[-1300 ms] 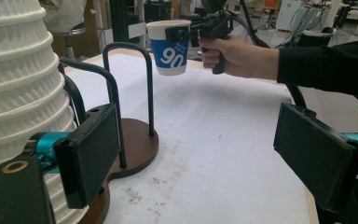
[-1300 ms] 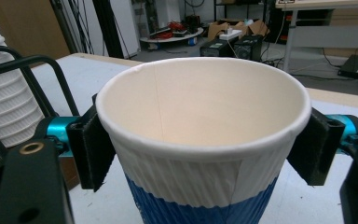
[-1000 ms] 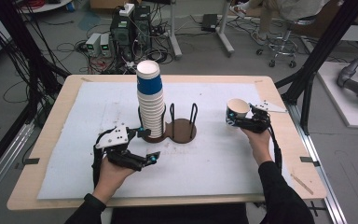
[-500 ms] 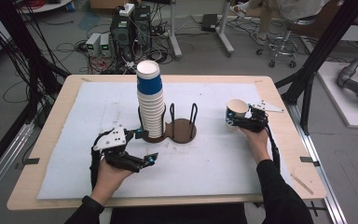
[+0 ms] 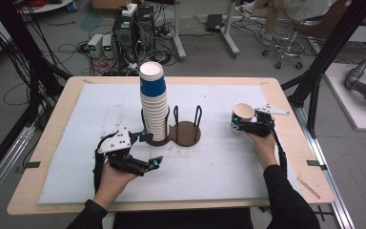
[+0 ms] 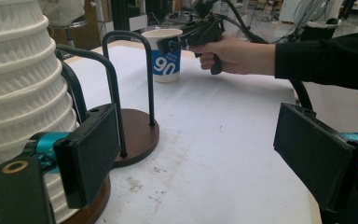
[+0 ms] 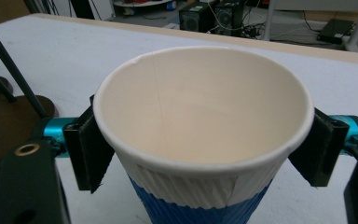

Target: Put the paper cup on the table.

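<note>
On the white mat, the left gripper rests with jaws apart and empty beside the tall cup stack on the brown holder. Farther right, the right gripper flanks an upright blue-and-white paper cup, its jaws having just been opening and the pads beside the rim.

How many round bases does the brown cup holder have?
2: the left base sits under the paper cup stack, mostly covered; the right base is bare, beside it.
</note>
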